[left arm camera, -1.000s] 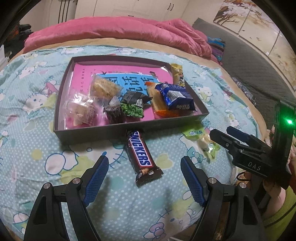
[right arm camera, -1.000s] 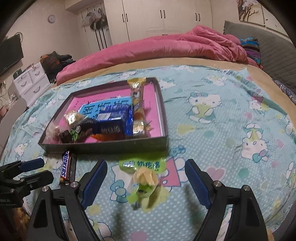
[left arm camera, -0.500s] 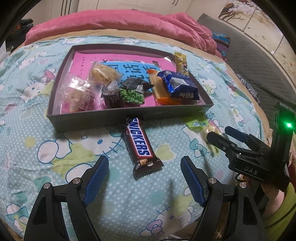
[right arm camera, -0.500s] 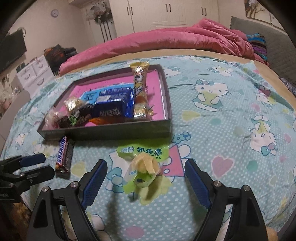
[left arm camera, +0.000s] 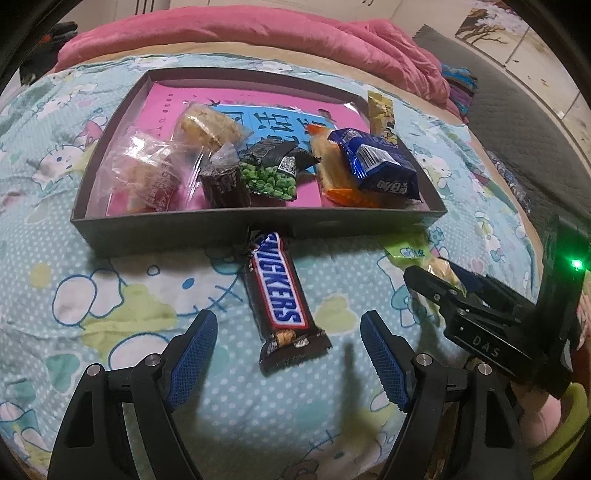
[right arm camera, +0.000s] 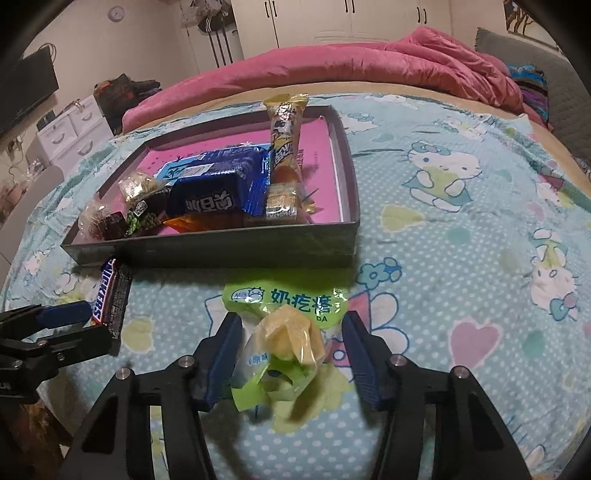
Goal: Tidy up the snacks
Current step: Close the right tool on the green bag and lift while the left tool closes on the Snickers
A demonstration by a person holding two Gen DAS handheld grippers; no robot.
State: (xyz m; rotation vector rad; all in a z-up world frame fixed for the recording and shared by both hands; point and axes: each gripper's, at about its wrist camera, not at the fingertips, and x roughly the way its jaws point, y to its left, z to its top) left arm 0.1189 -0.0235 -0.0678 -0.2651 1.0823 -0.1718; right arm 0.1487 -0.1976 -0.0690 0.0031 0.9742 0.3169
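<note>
Snickers bar (left arm camera: 279,297) lies on the bed sheet (left arm camera: 110,302) just in front of the tray's near wall, its far end at the wall; left gripper (left arm camera: 288,345) hangs over it w/ fingers (left arm camera: 192,354) wide, one each side of the bar's near end, not touching; left view shows this straight on, right view only catches the bar at its left edge beside the left fingers.
Green milk-snack packet (right arm camera: 291,332) sits on the sheet near the tray's right front corner; right gripper (right arm camera: 291,354) is down around it, jaws have just been closing, packet betw. them; left pad (right arm camera: 225,354) looks at or against the wrapper, right pad (right arm camera: 356,354) seems a shade off it; can't tell if it's pinched yet; in left view the packet is mostly hidden behind the right gripper's body.
Tray (left arm camera: 258,223) holds the sorted stuff: clear-wrapped cakes (left arm camera: 151,173) at left, dark wrapped piece (left arm camera: 225,182), green pea pack (left arm camera: 271,173), orange pack (left arm camera: 332,173), blue pack (left arm camera: 380,162); yellow stick pack (right arm camera: 286,129) leans on the far rim; right view shows a small silver-gold sweet (right arm camera: 282,205) by the blue pack, not seen from left.
Pink duvet (right arm camera: 332,66) behind; right view alone has the white drawers (right arm camera: 70,129) & wardrobe doors (right arm camera: 314,18).
</note>
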